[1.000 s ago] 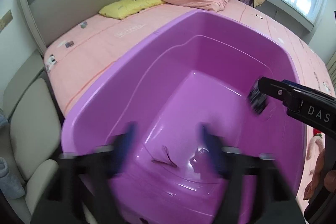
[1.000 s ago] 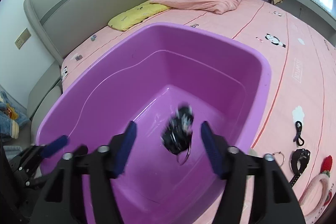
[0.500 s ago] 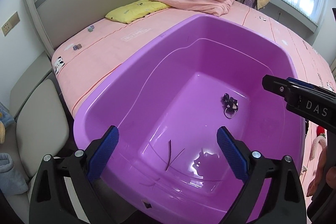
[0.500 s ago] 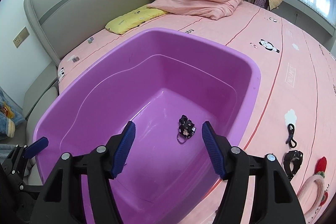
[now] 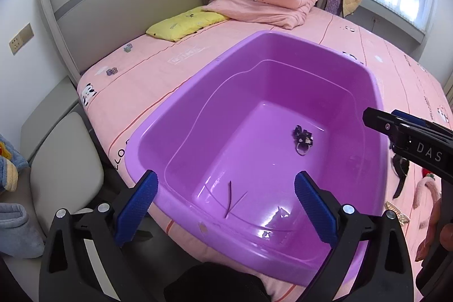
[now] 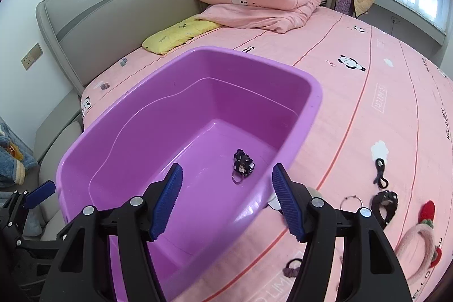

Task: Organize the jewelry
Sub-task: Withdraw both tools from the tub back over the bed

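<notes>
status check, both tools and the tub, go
Left tool open, empty. Right tool open, empty. Black ring charm lying in purple tub; bracelet, black hair ties on bed. Nothing blocking.

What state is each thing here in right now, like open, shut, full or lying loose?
Left gripper: open, holding nothing.
Right gripper: open, holding nothing.
Purple tub: uncovered, nearly bare.
Black trinket: lying loose inside tub.
Black bracelet: lying on bed, outside tub.
</notes>
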Tool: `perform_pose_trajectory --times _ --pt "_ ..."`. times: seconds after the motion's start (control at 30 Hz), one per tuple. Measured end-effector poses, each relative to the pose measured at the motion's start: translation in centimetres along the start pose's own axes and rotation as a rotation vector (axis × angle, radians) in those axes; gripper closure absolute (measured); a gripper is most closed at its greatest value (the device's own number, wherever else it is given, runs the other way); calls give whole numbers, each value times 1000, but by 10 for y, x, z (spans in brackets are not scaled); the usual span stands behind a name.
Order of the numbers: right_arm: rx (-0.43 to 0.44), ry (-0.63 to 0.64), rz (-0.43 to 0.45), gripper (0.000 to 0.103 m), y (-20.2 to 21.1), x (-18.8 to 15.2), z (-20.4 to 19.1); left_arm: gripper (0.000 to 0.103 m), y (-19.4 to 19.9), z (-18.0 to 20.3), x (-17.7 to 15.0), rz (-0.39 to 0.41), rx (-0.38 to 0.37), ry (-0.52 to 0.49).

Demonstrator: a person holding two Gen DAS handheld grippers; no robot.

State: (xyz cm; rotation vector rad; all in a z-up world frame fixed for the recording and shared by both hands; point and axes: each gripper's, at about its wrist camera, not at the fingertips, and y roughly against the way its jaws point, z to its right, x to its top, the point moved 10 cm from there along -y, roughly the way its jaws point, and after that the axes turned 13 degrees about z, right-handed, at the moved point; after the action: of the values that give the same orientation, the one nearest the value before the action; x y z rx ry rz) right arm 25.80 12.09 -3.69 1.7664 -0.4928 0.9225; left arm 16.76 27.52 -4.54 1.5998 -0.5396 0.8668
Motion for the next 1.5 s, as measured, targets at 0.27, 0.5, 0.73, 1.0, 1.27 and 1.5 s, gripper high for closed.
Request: perform_pose_trajectory --times 0.27,0.5,0.73,1.0,1.27,1.5 --pt "-47 -75 44 39 57 -21 46 7 20 21 2 20 -12 -37" --pt "-146 -119 96 39 114 -38 104 7 37 54 4 27 -67 -39" --pt "-224 -200 134 39 162 -62 158 7 56 104 -1 31 -131 -106" --pt "-317 -271 141 39 200 -96 210 7 77 140 6 55 -201 -126" --pt "-352 -394 163 39 221 -124 241 7 90 156 7 69 -223 -181" --pt "-384 -442 170 39 236 -141 263 7 93 173 -7 56 -249 -195"
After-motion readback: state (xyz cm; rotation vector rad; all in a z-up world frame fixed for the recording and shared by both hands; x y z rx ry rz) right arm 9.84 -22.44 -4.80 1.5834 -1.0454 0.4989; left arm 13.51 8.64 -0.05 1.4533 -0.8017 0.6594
